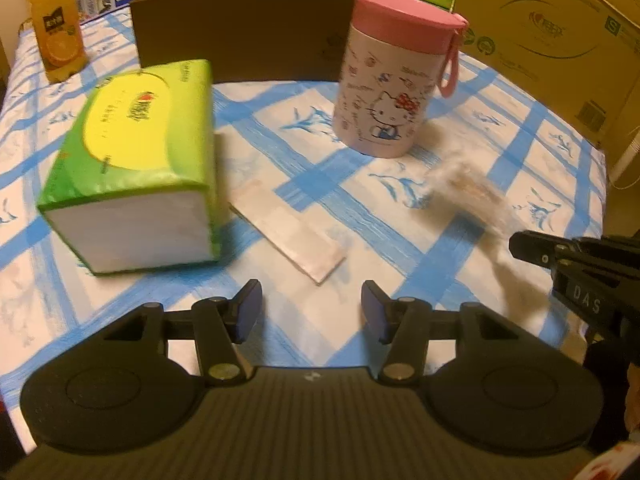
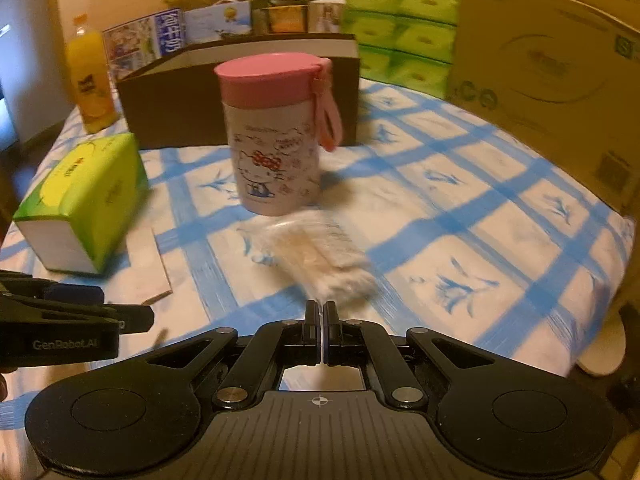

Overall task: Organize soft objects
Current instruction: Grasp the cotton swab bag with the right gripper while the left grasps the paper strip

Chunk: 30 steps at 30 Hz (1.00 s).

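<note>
Table layout, seen from the two grippers

Tissue pack lies left of the lidded cup; a box stands behind both, the juice bottle at its left, a clear packet before the cup.

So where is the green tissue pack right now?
The green tissue pack lies on the checked tablecloth at the left in both views, in front of the orange juice bottle, left of the pink-lidded cup.

Warm, yellowish indoor light leaves both views dim, with corners black at 5, 7 and 11 o'clock from fisheye vignetting. The clear plastic packet is smeared by motion blur, and straight box edges bow toward the rims.
</note>
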Each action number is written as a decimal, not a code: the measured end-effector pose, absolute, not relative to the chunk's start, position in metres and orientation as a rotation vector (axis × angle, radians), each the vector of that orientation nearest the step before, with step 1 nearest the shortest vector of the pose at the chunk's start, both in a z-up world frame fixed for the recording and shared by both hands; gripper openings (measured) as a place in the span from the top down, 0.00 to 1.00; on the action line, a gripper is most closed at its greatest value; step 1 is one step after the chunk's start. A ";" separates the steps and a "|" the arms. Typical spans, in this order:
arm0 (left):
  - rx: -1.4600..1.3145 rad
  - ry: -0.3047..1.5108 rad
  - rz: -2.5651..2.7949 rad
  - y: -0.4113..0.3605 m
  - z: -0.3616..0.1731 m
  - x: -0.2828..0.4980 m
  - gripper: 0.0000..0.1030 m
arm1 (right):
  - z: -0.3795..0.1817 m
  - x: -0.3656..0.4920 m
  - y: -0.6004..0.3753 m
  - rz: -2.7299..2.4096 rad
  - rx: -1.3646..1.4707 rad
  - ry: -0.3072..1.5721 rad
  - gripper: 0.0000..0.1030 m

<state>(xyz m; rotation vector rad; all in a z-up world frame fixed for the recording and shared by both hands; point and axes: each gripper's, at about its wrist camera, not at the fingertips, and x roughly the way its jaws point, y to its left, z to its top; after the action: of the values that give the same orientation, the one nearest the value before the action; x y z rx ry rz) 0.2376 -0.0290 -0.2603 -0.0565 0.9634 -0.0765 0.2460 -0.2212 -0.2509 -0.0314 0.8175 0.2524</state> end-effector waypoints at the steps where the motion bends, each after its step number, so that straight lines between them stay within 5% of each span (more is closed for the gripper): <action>1: -0.059 0.967 -0.082 -0.031 -0.261 0.238 0.49 | -0.253 0.247 -0.221 0.267 -0.021 0.822 0.99; 8: -0.048 0.974 -0.072 -0.038 -0.270 0.248 0.49 | -0.266 0.262 -0.219 0.378 0.049 0.843 0.96; 13: -0.076 0.974 -0.054 -0.036 -0.271 0.256 0.42 | -0.258 0.260 -0.227 0.327 0.021 0.793 0.46; 21: -0.065 0.952 0.000 -0.046 -0.276 0.267 0.40 | -0.254 0.262 -0.247 0.235 0.044 0.740 0.45; 30: -0.035 0.909 0.011 -0.041 -0.279 0.269 0.64 | -0.258 0.276 -0.275 0.172 0.112 0.755 0.45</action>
<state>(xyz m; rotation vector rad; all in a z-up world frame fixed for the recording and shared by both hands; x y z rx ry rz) 0.2693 -0.0412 -0.2788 -0.0347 0.9092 0.0113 0.2763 -0.2751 -0.2578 0.1122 0.7553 0.1720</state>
